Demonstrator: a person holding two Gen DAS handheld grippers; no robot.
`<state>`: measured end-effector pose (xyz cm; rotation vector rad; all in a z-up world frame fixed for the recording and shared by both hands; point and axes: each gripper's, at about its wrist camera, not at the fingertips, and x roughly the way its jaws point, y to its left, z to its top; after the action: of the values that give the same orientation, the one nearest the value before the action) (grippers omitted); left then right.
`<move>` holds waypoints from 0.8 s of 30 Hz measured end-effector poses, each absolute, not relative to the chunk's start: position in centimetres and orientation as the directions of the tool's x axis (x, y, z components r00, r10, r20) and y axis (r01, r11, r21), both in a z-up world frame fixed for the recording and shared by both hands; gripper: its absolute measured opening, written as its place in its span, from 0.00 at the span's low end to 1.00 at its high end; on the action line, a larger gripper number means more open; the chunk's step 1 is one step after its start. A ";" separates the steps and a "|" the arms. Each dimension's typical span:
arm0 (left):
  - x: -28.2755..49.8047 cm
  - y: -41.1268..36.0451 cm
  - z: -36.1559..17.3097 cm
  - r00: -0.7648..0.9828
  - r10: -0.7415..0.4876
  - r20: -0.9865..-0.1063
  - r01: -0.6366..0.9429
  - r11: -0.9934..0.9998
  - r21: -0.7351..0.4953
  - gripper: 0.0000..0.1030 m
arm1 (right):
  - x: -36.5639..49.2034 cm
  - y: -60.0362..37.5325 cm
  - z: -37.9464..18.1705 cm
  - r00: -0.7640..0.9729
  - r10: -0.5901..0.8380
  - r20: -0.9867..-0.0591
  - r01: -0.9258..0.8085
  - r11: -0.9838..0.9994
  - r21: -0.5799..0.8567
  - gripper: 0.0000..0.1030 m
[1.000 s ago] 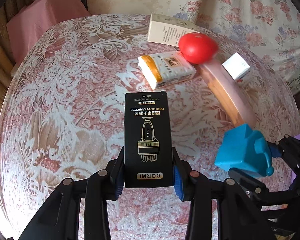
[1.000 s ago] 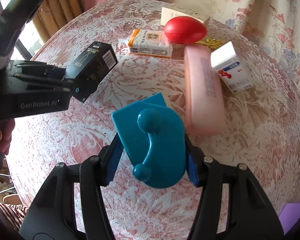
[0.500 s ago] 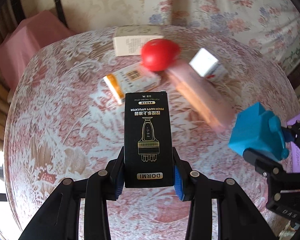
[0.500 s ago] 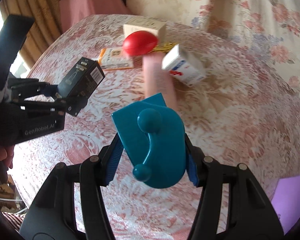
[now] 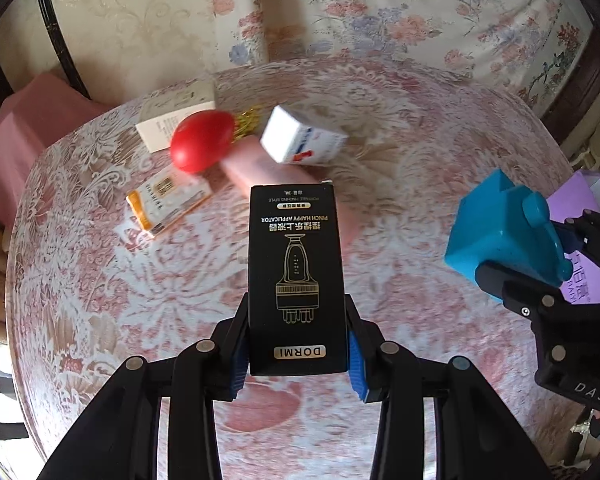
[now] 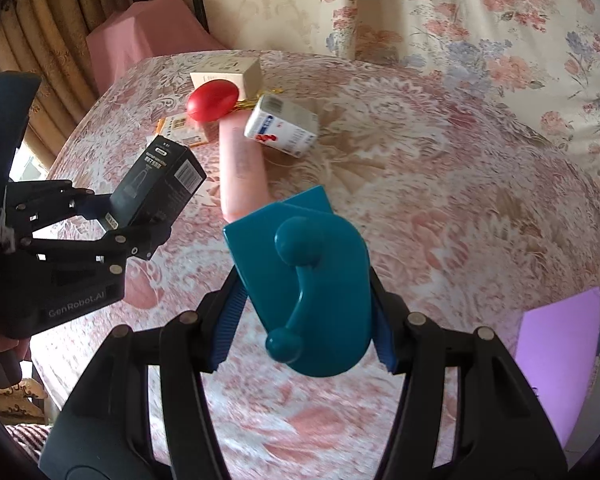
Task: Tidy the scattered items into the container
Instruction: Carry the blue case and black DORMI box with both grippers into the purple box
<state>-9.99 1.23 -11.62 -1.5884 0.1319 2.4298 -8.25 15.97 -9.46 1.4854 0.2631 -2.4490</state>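
Off the counter's (image 6: pixel 480 184) right-hand edge: a purple container (image 6: pixel 552 352), only one corner in view, contents impossible to tell. Same purple container (image 5: pixel 580 216) partly hidden behind the right gripper in the left wrist view.

Left gripper (image 5: pixel 298 344): jaws clamped on the lower end of a black box (image 5: pixel 296 276), gold print reading DORMI, held above the counter (image 5: pixel 420 128) and clear of it. From the right wrist view, same black box (image 6: pixel 160 184) tilted in the left gripper (image 6: pixel 116 220), up over the counter's left part.

Right gripper (image 6: pixel 306 320): jaws about half spread, blue pads pressed against both sides of a teal plastic hook block (image 6: pixel 304 288), also lifted off the counter. In the left wrist view, same teal block (image 5: pixel 500 232) carried by the right gripper (image 5: pixel 512 276), between the black box and the purple container.

Lying on the counter, beyond the black box: a long pink tube (image 6: pixel 242 164); a red egg-shaped thing (image 6: pixel 212 100) at the tube's far end; a cream box (image 6: pixel 228 70) just behind the red one; a white carton with red and blue print (image 6: pixel 282 126) beside the tube on its right, touching it or nearly so; an orange and white packet (image 5: pixel 166 204) to the tube's left. Something gold and thin (image 5: pixel 246 120) poking out between the red thing and the white carton, too blurred to identify.
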 end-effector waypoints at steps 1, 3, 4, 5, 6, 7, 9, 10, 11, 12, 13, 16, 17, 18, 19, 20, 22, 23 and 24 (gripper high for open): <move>-9.8 1.7 -11.4 -0.385 0.147 -0.911 -0.241 -0.969 -0.054 0.39 | -8.1 16.5 -9.2 -0.442 -0.131 -0.887 0.320 -0.947 -0.020 0.58; -9.5 3.0 -10.7 -0.392 0.146 -0.908 -0.236 -0.970 -0.054 0.39 | -7.7 17.5 -8.6 -0.446 -0.132 -0.885 0.329 -0.944 -0.024 0.58; -9.4 3.5 -10.4 -0.396 0.145 -0.907 -0.236 -0.970 -0.052 0.39 | -7.5 18.1 -8.3 -0.446 -0.135 -0.885 0.332 -0.943 -0.023 0.58; -9.3 4.1 -10.1 -0.399 0.144 -0.906 -0.235 -0.971 -0.051 0.39 | -7.3 18.6 -8.1 -0.445 -0.139 -0.885 0.335 -0.942 -0.020 0.58; -9.1 4.8 -9.8 -0.401 0.144 -0.904 -0.233 -0.971 -0.051 0.39 | -7.1 19.2 -7.8 -0.445 -0.143 -0.884 0.338 -0.941 -0.018 0.58; -9.0 5.3 -9.5 -0.404 0.145 -0.903 -0.233 -0.971 -0.052 0.39 | -6.9 19.8 -7.6 -0.444 -0.145 -0.884 0.339 -0.941 -0.017 0.58; -8.7 6.6 -8.9 -0.411 0.148 -0.900 -0.236 -0.970 -0.051 0.39 | -6.4 21.1 -7.2 -0.446 -0.151 -0.882 0.341 -0.940 -0.012 0.58; -8.5 7.3 -8.5 -0.414 0.149 -0.898 -0.240 -0.970 -0.050 0.39 | -6.2 21.8 -6.9 -0.447 -0.154 -0.881 0.341 -0.940 -0.009 0.58; -8.3 8.0 -8.2 -0.417 0.151 -0.896 -0.244 -0.969 -0.050 0.39 | -6.0 22.5 -6.7 -0.449 -0.158 -0.879 0.340 -0.940 -0.005 0.58; -8.1 8.8 -7.8 -0.420 0.153 -0.894 -0.248 -0.968 -0.049 0.40 | -5.8 23.2 -6.4 -0.452 -0.162 -0.877 0.339 -0.941 0.000 0.58; -8.0 9.5 -7.6 -0.423 0.155 -0.893 -0.252 -0.967 -0.048 0.40 | -5.6 23.9 -6.2 -0.454 -0.166 -0.876 0.337 -0.941 0.004 0.58; -7.6 12.0 -6.7 -0.431 0.161 -0.888 -0.266 -0.963 -0.046 0.40 | -5.1 26.2 -5.5 -0.463 -0.174 -0.869 0.331 -0.944 0.013 0.58; -7.5 12.7 -6.6 -0.433 0.164 -0.886 -0.270 -0.962 -0.046 0.40 | -4.9 26.9 -5.3 -0.466 -0.176 -0.867 0.328 -0.945 0.016 0.58; -7.4 13.7 -6.3 -0.435 0.169 -0.884 -0.275 -0.960 -0.048 0.40 | -4.8 27.9 -5.0 -0.471 -0.178 -0.864 0.323 -0.946 0.019 0.58; -7.3 14.5 -6.1 -0.437 0.173 -0.883 -0.281 -0.959 -0.049 0.40 | -4.6 28.8 -4.9 -0.474 -0.177 -0.862 0.318 -0.948 0.020 0.58; -7.2 15.3 -5.8 -0.438 0.176 -0.881 -0.285 -0.957 -0.050 0.40 | -4.5 29.4 -4.7 -0.477 -0.176 -0.861 0.314 -0.949 0.020 0.58; -6.9 17.2 -5.4 -0.444 0.183 -0.877 -0.298 -0.953 -0.048 0.40 | -4.2 31.2 -4.5 -0.483 -0.177 -0.858 0.303 -0.953 0.026 0.58; -6.8 18.1 -5.2 -0.446 0.186 -0.876 -0.305 -0.951 -0.047 0.40 | -4.1 32.0 -4.3 -0.487 -0.177 -0.856 0.298 -0.954 0.027 0.58; -6.7 19.0 -5.0 -0.447 0.191 -0.874 -0.310 -0.949 -0.048 0.40 | -3.9 32.9 -4.2 -0.491 -0.176 -0.853 0.292 -0.956 0.029 0.58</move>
<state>-6.70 18.96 -4.99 -1.4513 0.1703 2.4415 -3.92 32.93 -4.19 1.4070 0.1732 -2.4941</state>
